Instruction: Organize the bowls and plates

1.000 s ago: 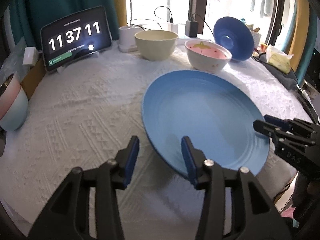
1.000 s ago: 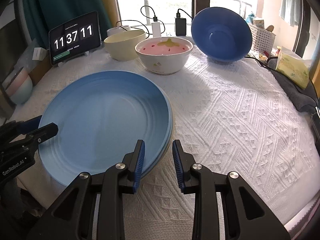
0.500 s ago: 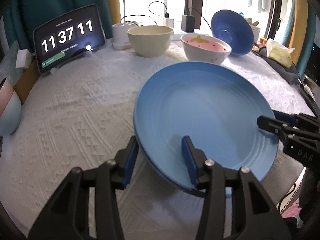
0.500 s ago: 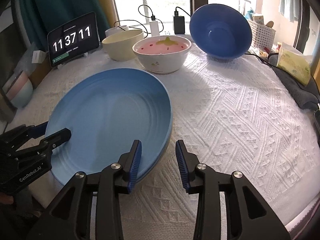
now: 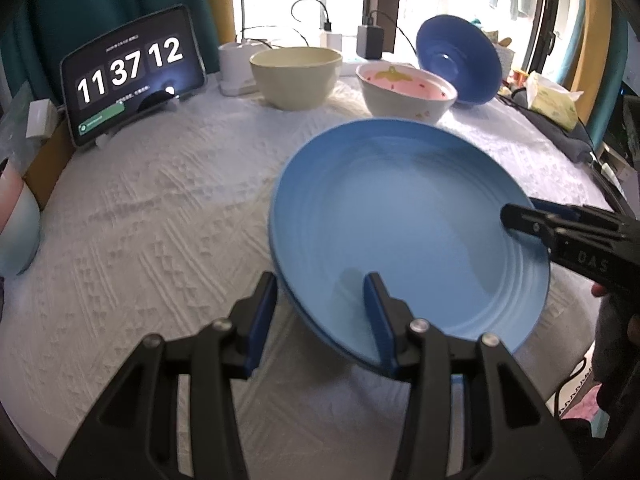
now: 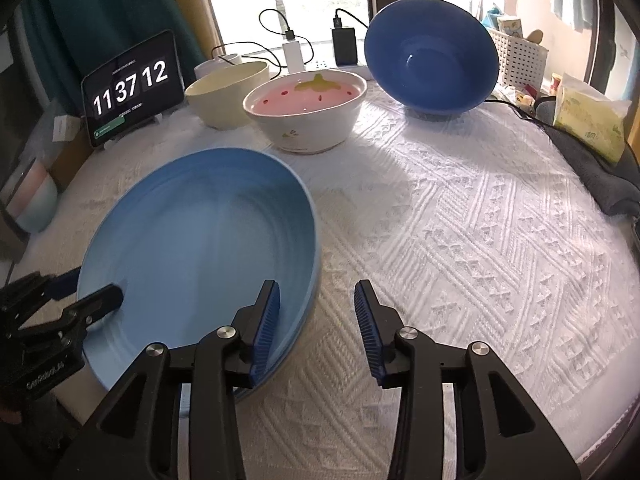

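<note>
At far left, a pink-and-pale-blue bowl (image 5: 16,224) is seen at the tabletop (image 6: 460,220) edge, partly cut off. A tablet clock (image 5: 132,76) reading 11 37 12 is propped at the back left. Next to it a white container (image 5: 236,66) stands, with a cream bowl (image 5: 296,76) just beside it. A strawberry-pattern bowl (image 6: 306,114) sits upright right of the cream one. A dark blue bowl (image 6: 432,56) is tilted on its side at the back, opening facing the cameras. Chargers (image 6: 344,46) and cables are plugged in behind the bowls. A tissue pack (image 6: 588,120) lies on a grey cloth (image 6: 600,176) at the right edge.

The light blue plate (image 5: 404,232) is at the near edge of the tabletop, tilted, its near rim overhanging. The left hand-held gripper (image 5: 320,312) is set open over the plate's near-left rim: one finger is outside the rim, the other over the plate's face. Contact between pads and plate cannot be confirmed, since the rim is blurred. The right hand-held gripper (image 6: 316,324) is spread wide, with its left finger inside the plate's right rim and its right finger over the white cloth, apart from the plate. In each wrist view the other gripper is seen reaching over the opposite side of the plate.
</note>
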`<move>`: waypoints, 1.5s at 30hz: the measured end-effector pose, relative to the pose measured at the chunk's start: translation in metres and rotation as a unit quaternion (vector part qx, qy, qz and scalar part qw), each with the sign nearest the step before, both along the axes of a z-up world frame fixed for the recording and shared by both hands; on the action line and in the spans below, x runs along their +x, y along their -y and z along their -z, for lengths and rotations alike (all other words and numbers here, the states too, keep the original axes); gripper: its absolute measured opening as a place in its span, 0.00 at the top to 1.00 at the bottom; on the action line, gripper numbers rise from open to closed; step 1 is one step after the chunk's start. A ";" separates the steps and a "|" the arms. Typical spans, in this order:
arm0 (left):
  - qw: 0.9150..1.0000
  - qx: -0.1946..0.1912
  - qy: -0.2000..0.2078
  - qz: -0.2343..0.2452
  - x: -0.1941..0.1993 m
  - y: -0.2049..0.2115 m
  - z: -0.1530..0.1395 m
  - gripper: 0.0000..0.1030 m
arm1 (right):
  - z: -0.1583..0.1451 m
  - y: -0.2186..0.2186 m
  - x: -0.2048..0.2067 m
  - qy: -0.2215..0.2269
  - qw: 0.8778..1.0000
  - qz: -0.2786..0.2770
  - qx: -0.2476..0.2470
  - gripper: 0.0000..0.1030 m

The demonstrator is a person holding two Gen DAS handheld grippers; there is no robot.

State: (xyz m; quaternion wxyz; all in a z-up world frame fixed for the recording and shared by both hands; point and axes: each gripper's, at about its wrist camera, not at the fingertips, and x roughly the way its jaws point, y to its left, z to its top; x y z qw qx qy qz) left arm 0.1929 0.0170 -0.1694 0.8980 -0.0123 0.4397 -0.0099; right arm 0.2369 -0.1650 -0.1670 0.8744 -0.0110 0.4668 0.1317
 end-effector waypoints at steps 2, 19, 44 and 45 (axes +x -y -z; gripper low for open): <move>1.000 0.000 0.005 -0.003 0.000 -0.001 -0.003 0.55 | -0.001 0.000 0.003 0.001 1.000 0.000 0.001 0.60; 0.999 0.004 0.053 -0.011 0.011 0.007 -0.039 0.55 | -0.020 0.004 0.010 0.029 0.999 -0.007 0.016 0.60; 0.996 -0.020 0.079 0.035 0.052 0.072 -0.076 0.39 | -0.047 0.067 0.027 0.080 0.996 0.014 0.037 0.60; 0.996 -0.019 0.080 0.040 0.054 0.076 -0.077 0.39 | -0.049 0.070 0.028 0.082 0.996 0.016 0.037 0.60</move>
